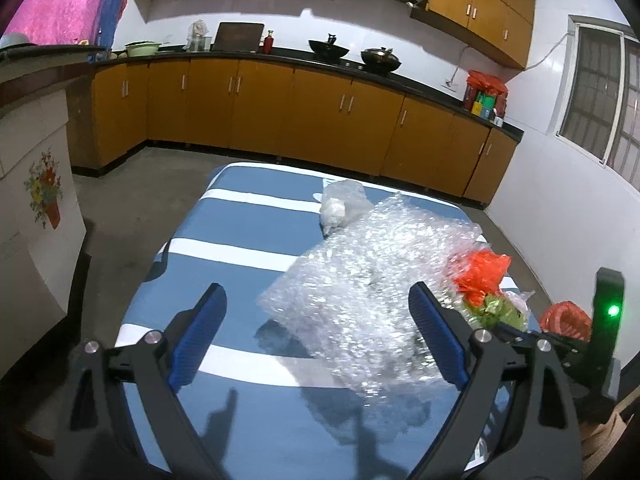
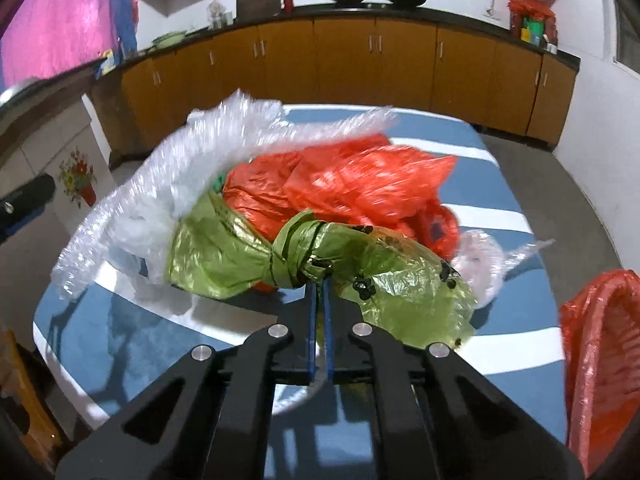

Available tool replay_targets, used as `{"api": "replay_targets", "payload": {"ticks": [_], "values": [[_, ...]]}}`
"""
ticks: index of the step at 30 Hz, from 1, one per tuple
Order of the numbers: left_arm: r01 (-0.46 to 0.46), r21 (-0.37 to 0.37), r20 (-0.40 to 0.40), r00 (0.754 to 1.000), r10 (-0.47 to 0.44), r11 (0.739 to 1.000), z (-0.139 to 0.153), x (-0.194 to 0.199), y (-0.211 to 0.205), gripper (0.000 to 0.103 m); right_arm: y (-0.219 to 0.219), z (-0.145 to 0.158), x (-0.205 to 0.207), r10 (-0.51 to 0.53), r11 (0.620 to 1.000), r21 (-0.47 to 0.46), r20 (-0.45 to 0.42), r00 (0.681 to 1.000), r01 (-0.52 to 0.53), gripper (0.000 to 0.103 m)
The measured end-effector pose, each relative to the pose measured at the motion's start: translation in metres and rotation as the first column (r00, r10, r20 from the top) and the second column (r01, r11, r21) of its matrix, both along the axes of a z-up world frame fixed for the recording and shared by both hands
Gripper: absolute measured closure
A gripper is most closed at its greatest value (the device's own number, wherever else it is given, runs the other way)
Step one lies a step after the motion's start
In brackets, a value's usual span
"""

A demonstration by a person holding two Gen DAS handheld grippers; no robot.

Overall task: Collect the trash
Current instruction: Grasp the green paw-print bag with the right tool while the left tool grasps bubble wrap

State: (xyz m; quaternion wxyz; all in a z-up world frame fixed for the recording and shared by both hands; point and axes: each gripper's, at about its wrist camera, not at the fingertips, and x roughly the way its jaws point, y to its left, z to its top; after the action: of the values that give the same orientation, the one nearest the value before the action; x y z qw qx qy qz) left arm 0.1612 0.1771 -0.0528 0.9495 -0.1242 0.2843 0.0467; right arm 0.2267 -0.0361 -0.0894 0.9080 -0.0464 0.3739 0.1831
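Observation:
My right gripper (image 2: 319,280) is shut on a knotted green plastic bag (image 2: 248,256), held above the table together with a red plastic bag (image 2: 352,188) and a sheet of bubble wrap (image 2: 168,184). In the left wrist view the bubble wrap (image 1: 372,272) hangs between my open left gripper's (image 1: 316,308) fingers, with the red bag (image 1: 480,276) and green bag (image 1: 496,312) at its right. A small clear bag with white scraps (image 1: 340,204) lies on the table further back.
The table has a blue cloth with white stripes (image 1: 224,224). A red-lined bin (image 2: 600,352) stands at the table's right edge. Orange kitchen cabinets (image 1: 280,108) with a dark counter run along the back wall. A window (image 1: 604,96) is on the right.

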Motion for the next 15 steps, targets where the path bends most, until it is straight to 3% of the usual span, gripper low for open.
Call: {"api": "replay_targets", "payload": {"ticks": [11, 15], "values": [[0.079, 0.041, 0.001, 0.997, -0.079, 0.996, 0.007, 0.008, -0.041, 0.013, -0.046, 0.013, -0.019, -0.132, 0.991, 0.010, 0.040, 0.990, 0.131, 0.099], [0.106, 0.103, -0.033, 0.994, -0.103, 0.989, 0.004, 0.017, -0.065, 0.013, -0.061, 0.016, -0.020, -0.167, 0.986, 0.028, 0.035, 0.985, 0.166, 0.099]]}}
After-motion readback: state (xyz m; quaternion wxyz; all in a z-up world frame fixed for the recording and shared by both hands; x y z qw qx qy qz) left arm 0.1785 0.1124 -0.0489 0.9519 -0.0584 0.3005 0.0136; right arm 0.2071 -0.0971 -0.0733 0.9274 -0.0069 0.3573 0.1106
